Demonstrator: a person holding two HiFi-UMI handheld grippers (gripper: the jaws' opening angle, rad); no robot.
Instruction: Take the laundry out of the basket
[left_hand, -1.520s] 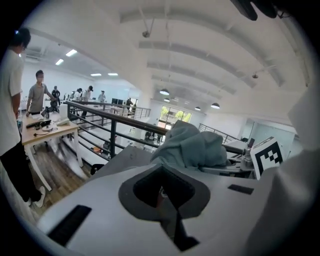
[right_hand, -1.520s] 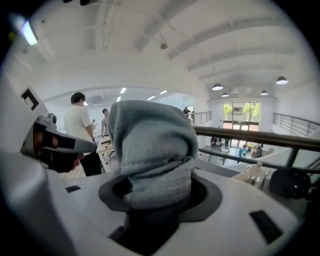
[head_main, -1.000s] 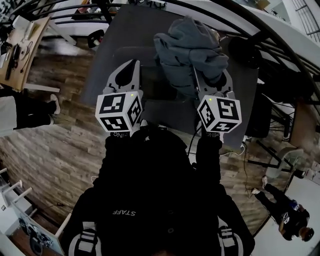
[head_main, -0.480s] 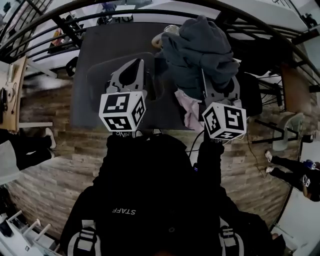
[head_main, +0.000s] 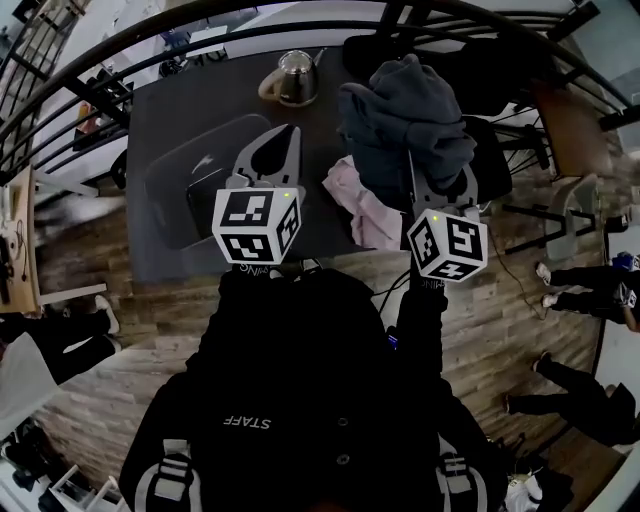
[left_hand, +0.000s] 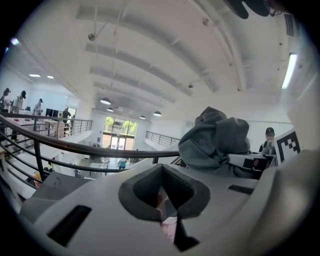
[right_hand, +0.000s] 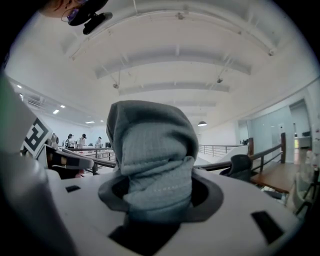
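Metal kettle (head_main: 293, 78) sits at the far edge of the dark bench (head_main: 165, 110), standing on its own. A black railing (left_hand: 86, 148) runs right behind it, and you can see a big open hall past that. Wood plank floor (head_main: 110, 300) all around. Off to the right there's an office chair (right_hand: 240, 167) beside a wooden table (right_hand: 280, 177), and a few people (head_main: 585, 290) standing about.
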